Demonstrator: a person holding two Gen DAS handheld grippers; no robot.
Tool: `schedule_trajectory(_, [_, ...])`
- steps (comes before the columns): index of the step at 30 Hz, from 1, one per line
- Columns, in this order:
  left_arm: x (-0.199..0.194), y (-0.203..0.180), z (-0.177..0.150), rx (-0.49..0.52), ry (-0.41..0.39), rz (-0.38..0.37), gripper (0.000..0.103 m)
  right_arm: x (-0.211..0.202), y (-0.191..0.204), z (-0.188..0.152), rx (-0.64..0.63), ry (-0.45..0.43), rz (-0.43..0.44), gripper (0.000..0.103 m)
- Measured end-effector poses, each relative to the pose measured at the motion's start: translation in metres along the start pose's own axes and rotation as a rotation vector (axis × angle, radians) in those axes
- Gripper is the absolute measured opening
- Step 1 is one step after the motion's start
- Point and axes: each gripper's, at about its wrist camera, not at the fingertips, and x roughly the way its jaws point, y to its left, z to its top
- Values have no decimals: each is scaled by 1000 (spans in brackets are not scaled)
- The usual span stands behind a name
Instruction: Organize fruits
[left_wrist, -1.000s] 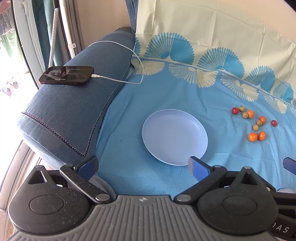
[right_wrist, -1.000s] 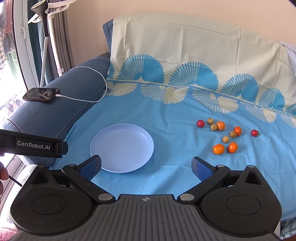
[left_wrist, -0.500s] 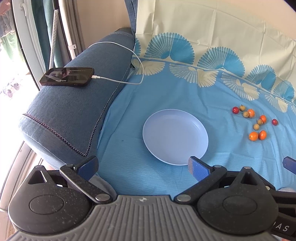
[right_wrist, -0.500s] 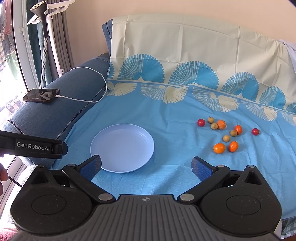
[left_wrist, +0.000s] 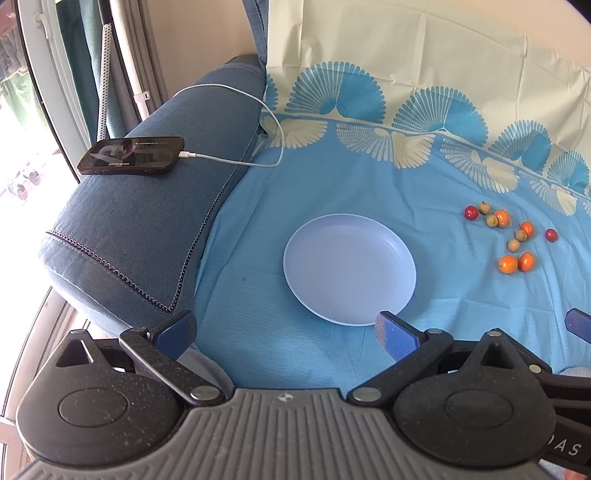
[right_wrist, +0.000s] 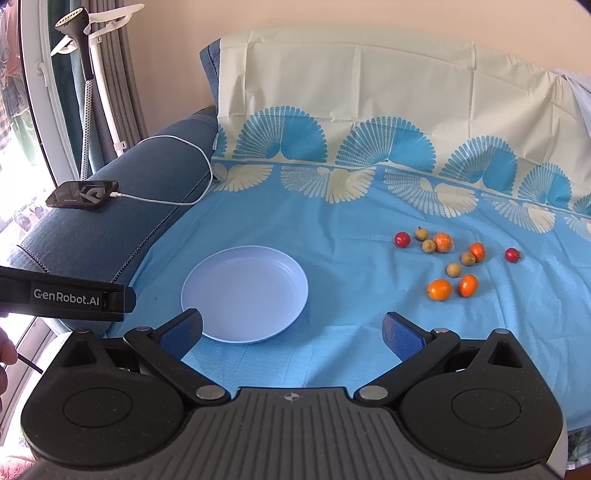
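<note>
left wrist view: the left gripper (left_wrist: 284, 328), a black two-finger tool with blue padded tips, has its jaws spread wide and holds nothing; it hangs above the near edge of a blue cloth with a cream fan pattern (left_wrist: 332, 177) draped over a sofa seat and backrest. a round, shallow, pale lavender plastic plate (left_wrist: 349, 269) lies flat on the cloth, just beyond the gap between the tips, with nothing in it. to the right of the plate, apart from it, lies a loose cluster of small fruits (left_wrist: 511, 238): four orange kumquat-like fruits, two red cherry-like fruits and four tan longan-like fruits, all resting on the cloth. a black smartphone (left_wrist: 131, 156) lies on the blue denim-textured sofa armrest (left_wrist: 140, 229), with a white charging cable (left_wrist: 236, 125) plugged into it and looping onto the cloth.

right wrist view: the right gripper (right_wrist: 291, 330), of the same build, is likewise fully spread and empty. the plate (right_wrist: 244, 293) sits ahead of its left tip, and the fruit cluster (right_wrist: 452, 260) lies ahead and to the right, well apart from the plate. a black bar of the other tool, printed "genrobot.ai" (right_wrist: 66, 299), enters from the left edge. a white garment steamer stand (right_wrist: 90, 55) is upright behind the armrest, beside grey curtains (right_wrist: 122, 85).
</note>
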Motion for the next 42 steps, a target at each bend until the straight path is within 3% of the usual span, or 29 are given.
schedule_trajectory(13, [1, -16, 3, 33, 16, 20, 103, 7, -13, -1, 1, -1, -24, 103])
schedule_trajectory(24, [12, -52, 5, 113, 46, 37, 103, 16, -56, -8, 121, -25, -101, 103])
schedule_trajectory(32, [33, -104, 9, 207, 92, 1, 103, 27, -108, -17, 261, 25, -172, 103])
schedule_trajectory(37, [59, -150, 17, 252, 128, -89, 103, 40, -160, -21, 320, 22, -289, 102])
schedule_trajectory(42, [101, -217, 26, 357, 97, -155, 103, 70, -221, -29, 336, 33, -405, 102])
